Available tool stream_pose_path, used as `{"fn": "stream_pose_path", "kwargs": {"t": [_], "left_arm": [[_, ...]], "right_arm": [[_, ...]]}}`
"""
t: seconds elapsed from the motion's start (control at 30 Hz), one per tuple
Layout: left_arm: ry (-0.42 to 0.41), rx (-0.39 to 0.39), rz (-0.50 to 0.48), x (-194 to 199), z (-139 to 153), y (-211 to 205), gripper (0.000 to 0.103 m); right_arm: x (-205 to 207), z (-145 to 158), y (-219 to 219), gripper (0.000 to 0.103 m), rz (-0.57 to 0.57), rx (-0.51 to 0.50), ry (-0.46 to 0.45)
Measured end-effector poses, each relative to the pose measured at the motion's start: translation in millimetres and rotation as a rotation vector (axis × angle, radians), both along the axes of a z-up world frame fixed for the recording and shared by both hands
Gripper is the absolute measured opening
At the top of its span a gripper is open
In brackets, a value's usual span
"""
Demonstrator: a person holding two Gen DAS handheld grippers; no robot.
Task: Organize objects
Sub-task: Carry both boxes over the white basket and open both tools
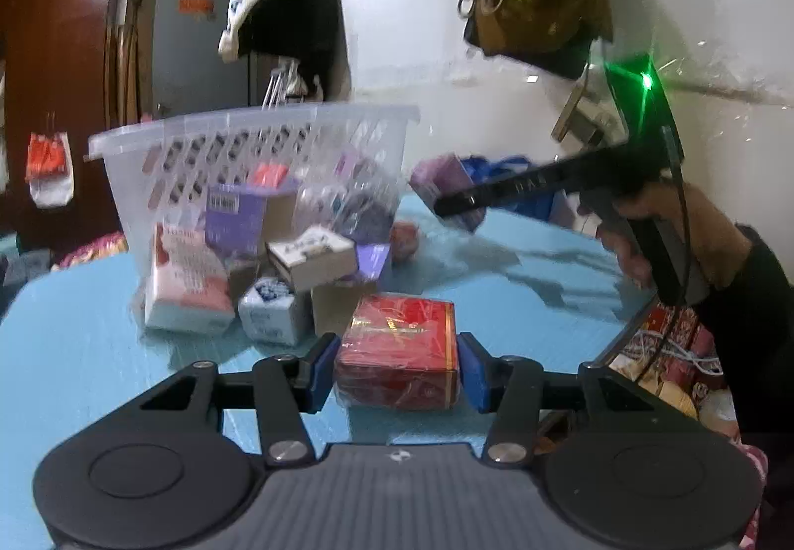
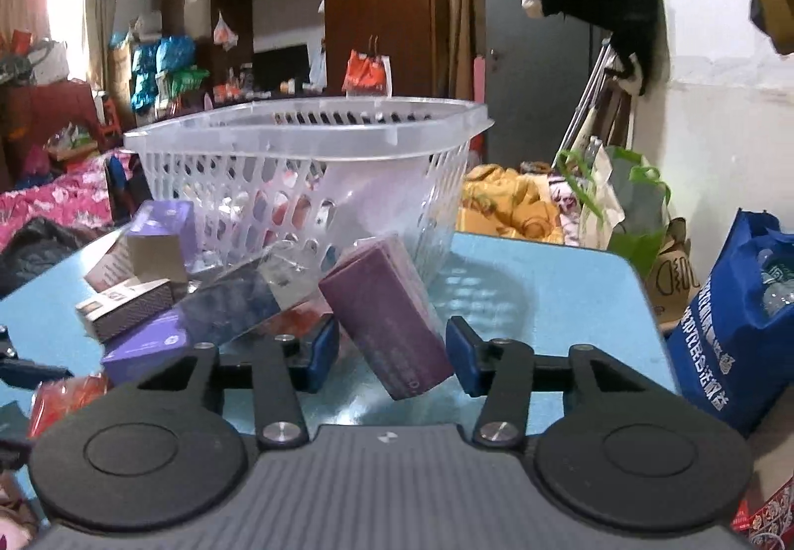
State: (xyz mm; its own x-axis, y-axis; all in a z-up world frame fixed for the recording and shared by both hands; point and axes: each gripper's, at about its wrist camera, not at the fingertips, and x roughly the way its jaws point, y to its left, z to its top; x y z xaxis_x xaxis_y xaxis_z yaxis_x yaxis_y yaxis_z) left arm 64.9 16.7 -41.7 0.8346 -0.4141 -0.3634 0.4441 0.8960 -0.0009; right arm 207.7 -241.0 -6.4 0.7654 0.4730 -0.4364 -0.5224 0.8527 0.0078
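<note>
Since our left hand-held gripper clamps the crinkly, slippery red box near the basket, we'd squeeze its stiff sides; right one holds the purple box.

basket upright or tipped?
Tipped. The basket leans with its rim slanting, propped against boxes piled on the blue table.

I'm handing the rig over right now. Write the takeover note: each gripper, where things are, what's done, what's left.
Left gripper: fingers on both sides of the red box, apparently gripping it above the blue table.
Right gripper: holding the purple box, tilted, off the table.
Basket: tilted, a few items visible inside.
Left: several small boxes piled in front of the basket; both held boxes likely go in next.
</note>
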Motion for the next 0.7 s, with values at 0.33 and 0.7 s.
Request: {"fn": "stream_pose_path", "kwargs": {"t": [0.33, 0.7], "left_arm": [[-0.174, -0.117, 0.091, -28.9, 37.6, 34.9, 0.054], [-0.173, -0.161, 0.230, 124.6, 134.5, 39.5, 0.054]], "right_arm": [[-28.9, 18.6, -16.8, 0.049, -0.006, 0.114, -0.081], [26.8, 96.3, 65.9, 0.049, 0.025, 0.091, -0.211]]}}
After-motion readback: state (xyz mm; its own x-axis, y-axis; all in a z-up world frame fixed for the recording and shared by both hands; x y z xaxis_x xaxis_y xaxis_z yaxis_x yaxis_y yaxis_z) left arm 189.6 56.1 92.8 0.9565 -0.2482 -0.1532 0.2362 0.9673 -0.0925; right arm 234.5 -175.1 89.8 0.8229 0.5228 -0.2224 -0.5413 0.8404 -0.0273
